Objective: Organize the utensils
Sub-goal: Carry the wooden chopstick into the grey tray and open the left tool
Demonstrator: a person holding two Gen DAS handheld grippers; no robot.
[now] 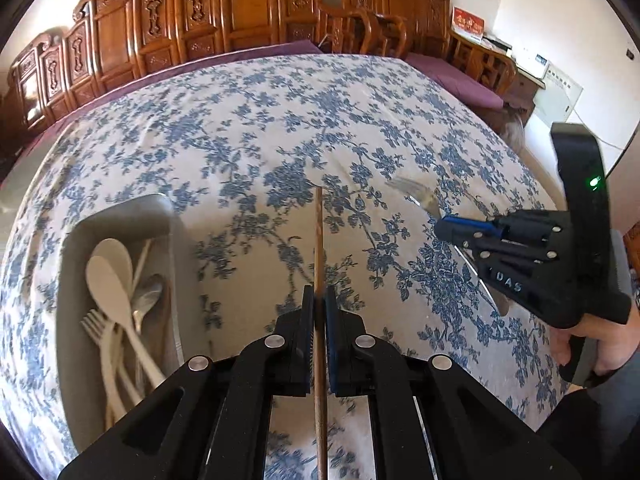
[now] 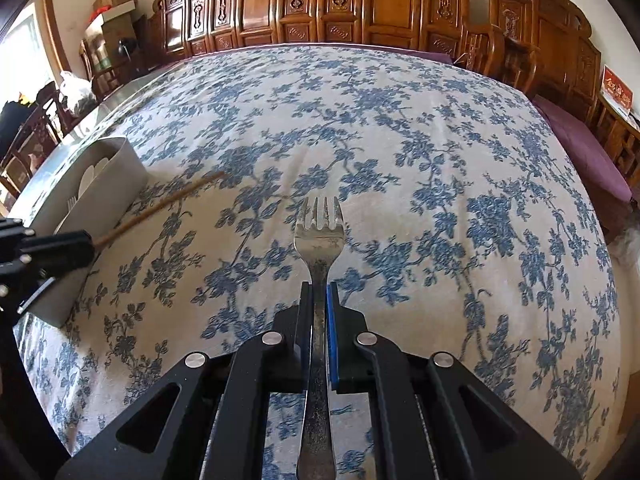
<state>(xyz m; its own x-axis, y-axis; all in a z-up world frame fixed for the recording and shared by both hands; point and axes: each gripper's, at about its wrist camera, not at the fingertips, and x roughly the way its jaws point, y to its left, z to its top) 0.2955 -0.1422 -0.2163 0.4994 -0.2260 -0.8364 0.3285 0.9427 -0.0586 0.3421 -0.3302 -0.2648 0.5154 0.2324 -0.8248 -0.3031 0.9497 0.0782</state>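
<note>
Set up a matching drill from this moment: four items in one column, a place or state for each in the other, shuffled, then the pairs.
Things:
1. brown wooden chopstick
2. silver metal fork
3. cream plastic spoon
4. grey rectangular utensil tray

Place or state:
A. lying inside the tray
B. clamped in the right gripper
C. resting on the blue floral tablecloth
D. clamped in the left gripper

Pairs: 1-D, 2-B, 3-A, 4-C
</note>
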